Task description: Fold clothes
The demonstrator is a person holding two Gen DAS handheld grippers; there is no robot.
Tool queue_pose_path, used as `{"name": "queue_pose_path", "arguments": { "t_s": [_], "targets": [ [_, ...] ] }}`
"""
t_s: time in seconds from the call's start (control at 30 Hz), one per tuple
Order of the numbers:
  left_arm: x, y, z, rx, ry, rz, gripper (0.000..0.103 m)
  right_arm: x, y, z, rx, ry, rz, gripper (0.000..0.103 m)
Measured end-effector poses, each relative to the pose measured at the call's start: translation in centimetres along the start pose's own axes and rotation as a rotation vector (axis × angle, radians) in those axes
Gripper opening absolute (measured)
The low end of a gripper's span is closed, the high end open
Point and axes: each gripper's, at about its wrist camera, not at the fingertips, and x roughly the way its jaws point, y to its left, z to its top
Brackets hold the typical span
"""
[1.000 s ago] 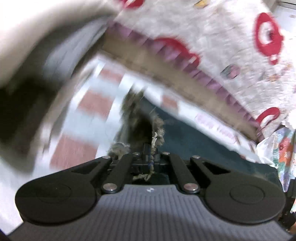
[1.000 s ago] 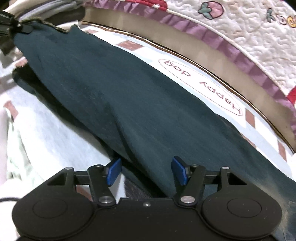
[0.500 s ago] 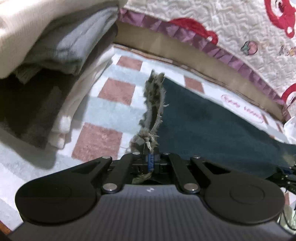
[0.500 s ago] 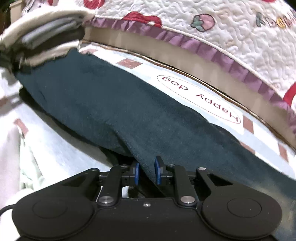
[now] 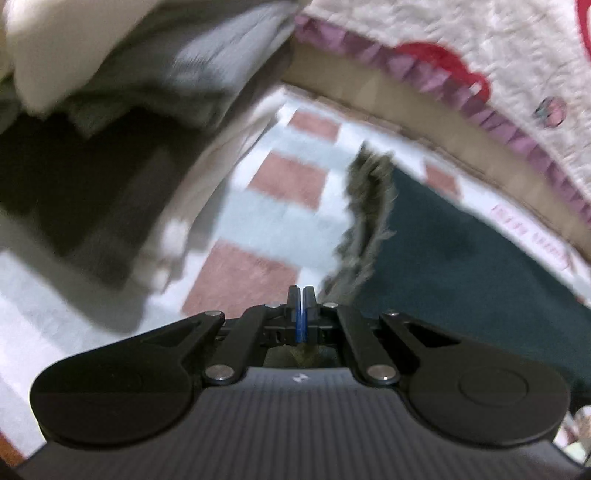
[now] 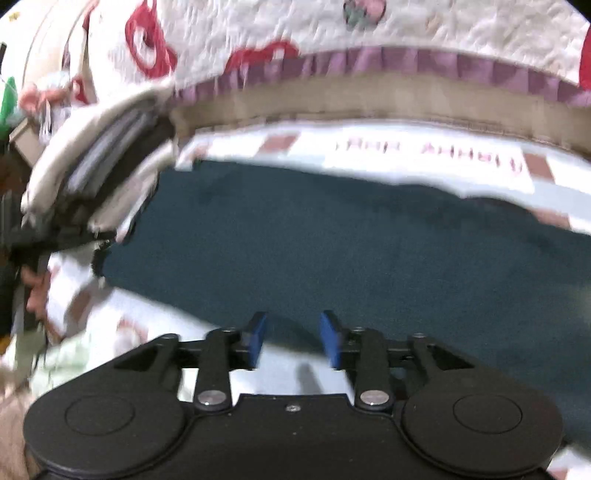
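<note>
Checked bedsheet [image 5: 266, 221] under teal garment [image 6: 332, 251], quilt [image 6: 443, 29] behind, folded stack [image 5: 110, 110] alongside.

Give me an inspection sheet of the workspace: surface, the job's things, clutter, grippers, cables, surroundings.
Surface: checked bed sheet, pink and pale squares, printed lettering near its far edge.
Job's things: dark teal garment spread flat; frayed edge at its left end.
Clutter: stack of folded clothes beside the garment.
Grippers: left gripper shut, a scrap of the frayed edge seems caught low between its pads; right gripper jaws opening, nothing pinched, above the garment's near edge.
Cables: nothing seen.
Surroundings: quilt with red prints and purple trim behind.
</note>
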Motion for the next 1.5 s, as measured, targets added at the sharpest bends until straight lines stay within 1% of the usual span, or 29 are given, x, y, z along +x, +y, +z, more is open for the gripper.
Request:
{"name": "queue_pose_path", "arguments": {
  "t_s": [0.1, 0.17, 0.27, 0.3, 0.37, 0.43, 0.5, 0.57, 0.63, 0.67, 0.73, 0.77, 0.87, 0.9, 0.93, 0.97, 1.0, 1.03, 1.07, 1.1, 1.17, 1.2, 1.23, 1.3, 1.33, 1.37, 1.4, 1.43, 1.5],
  "targets": [
    [-0.1, 0.1, -0.5, 0.000, 0.037, 0.015, 0.002, 0.7, -1.2, -1.9, 0.085, 0.033, -0.023, 0.050],
    [-0.8, -0.8, -0.6, 0.014, 0.045, -0.029, 0.002, 1.0, -1.7, -2.8, 0.092, 0.071, -0.066, 0.050],
    [-1.3, -2.5, -0.9, 0.026, 0.074, -0.122, 0.009, 1.3, -1.9, -3.7, 0.054, 0.089, -0.147, 0.050],
    [-1.3, -3.0, -1.1, 0.013, 0.092, -0.154, 0.013, 1.2, -2.0, -3.8, 0.042, 0.060, -0.160, 0.051],
    [-1.0, -3.8, -1.9, -0.010, 0.142, -0.189, 0.019, 1.0, -2.2, -3.8, 0.050, -0.004, -0.145, 0.050],
    [-0.5, -4.4, -2.7, -0.030, 0.192, -0.205, 0.020, 0.3, -1.8, -3.7, 0.036, -0.111, -0.148, 0.050],
    [0.2, -4.7, -3.4, -0.045, 0.210, -0.198, 0.021, 0.0, -1.5, -3.6, -0.009, -0.197, -0.138, 0.050],
    [0.7, -4.7, -3.6, -0.076, 0.208, -0.200, 0.022, 0.8, -2.2, -2.9, -0.026, -0.206, -0.171, 0.050],
    [1.0, -4.4, -3.5, -0.115, 0.196, -0.207, 0.025, 2.0, -3.0, -2.0, -0.004, -0.181, -0.231, 0.051],
    [1.2, -4.3, -3.5, -0.134, 0.191, -0.210, 0.026, 2.3, -3.7, -1.6, 0.032, -0.163, -0.213, 0.051],
    [1.7, -4.3, -3.4, -0.162, 0.175, -0.202, 0.026, 2.2, -5.0, -1.6, 0.097, -0.153, -0.170, 0.051],
    [1.9, -4.3, -3.3, -0.173, 0.167, -0.194, 0.026, 1.9, -5.3, -1.8, 0.112, -0.154, -0.179, 0.051],
    [2.4, -4.9, -2.9, -0.148, 0.126, -0.150, 0.025, 0.7, -4.4, -2.9, 0.052, -0.142, -0.203, 0.051],
    [2.5, -5.2, -2.9, -0.125, 0.108, -0.125, 0.022, 0.2, -4.1, -3.2, 0.021, -0.130, -0.195, 0.051],
    [2.7, -5.5, -2.8, -0.101, 0.092, -0.101, 0.020, 0.1, -4.2, -3.2, 0.001, -0.087, -0.169, 0.051],
    [2.8, -5.8, -2.8, -0.073, 0.078, -0.075, 0.013, 0.2, -4.4, -3.3, -0.016, -0.048, -0.149, 0.050],
    [2.8, -6.1, -2.7, -0.036, 0.068, -0.046, 0.009, 0.6, -4.6, -3.5, -0.023, -0.021, -0.158, 0.045],
    [2.8, -6.4, -2.7, -0.002, 0.064, -0.023, 0.008, 1.0, -4.7, -3.8, -0.035, 0.003, -0.179, 0.031],
    [2.8, -6.5, -2.8, 0.020, 0.061, -0.011, 0.008, 1.4, -4.6, -4.1, -0.048, 0.023, -0.196, 0.030],
    [2.7, -6.6, -2.8, 0.035, 0.059, -0.004, 0.008, 1.2, -4.3, -3.8, -0.060, 0.017, -0.190, 0.029],
    [2.5, -6.4, -2.7, 0.037, 0.061, -0.003, 0.008, 0.5, -4.3, -2.3, -0.045, -0.012, -0.119, 0.028],
    [2.5, -6.2, -2.7, 0.034, 0.061, -0.007, 0.008, -0.2, -4.3, -1.2, -0.051, -0.060, -0.116, 0.030],
    [2.5, -6.1, -2.6, 0.027, 0.061, -0.016, 0.008, -0.4, -4.4, 0.2, -0.067, -0.089, -0.136, 0.041],
    [2.5, -5.9, -2.6, 0.019, 0.058, -0.032, 0.012, 0.0, -4.8, 3.2, -0.130, -0.122, -0.195, 0.052],
    [2.5, -5.8, -2.6, 0.016, 0.056, -0.041, 0.012, 0.6, -5.0, 4.8, -0.173, -0.127, -0.228, 0.055],
    [2.5, -5.8, -2.7, 0.011, 0.052, -0.051, 0.015, 1.5, -5.2, 6.0, -0.218, -0.117, -0.246, 0.056],
    [2.5, -5.8, -2.7, 0.006, 0.048, -0.061, 0.020, 2.7, -5.7, 7.2, -0.264, -0.094, -0.262, 0.057],
    [2.5, -5.8, -2.8, 0.006, 0.044, -0.071, 0.023, 3.9, -6.2, 8.3, -0.306, -0.071, -0.272, 0.057],
    [2.5, -5.9, -2.9, 0.022, 0.039, -0.084, 0.025, 6.0, -7.0, 10.3, -0.351, -0.024, -0.243, 0.057]
  ]
}}
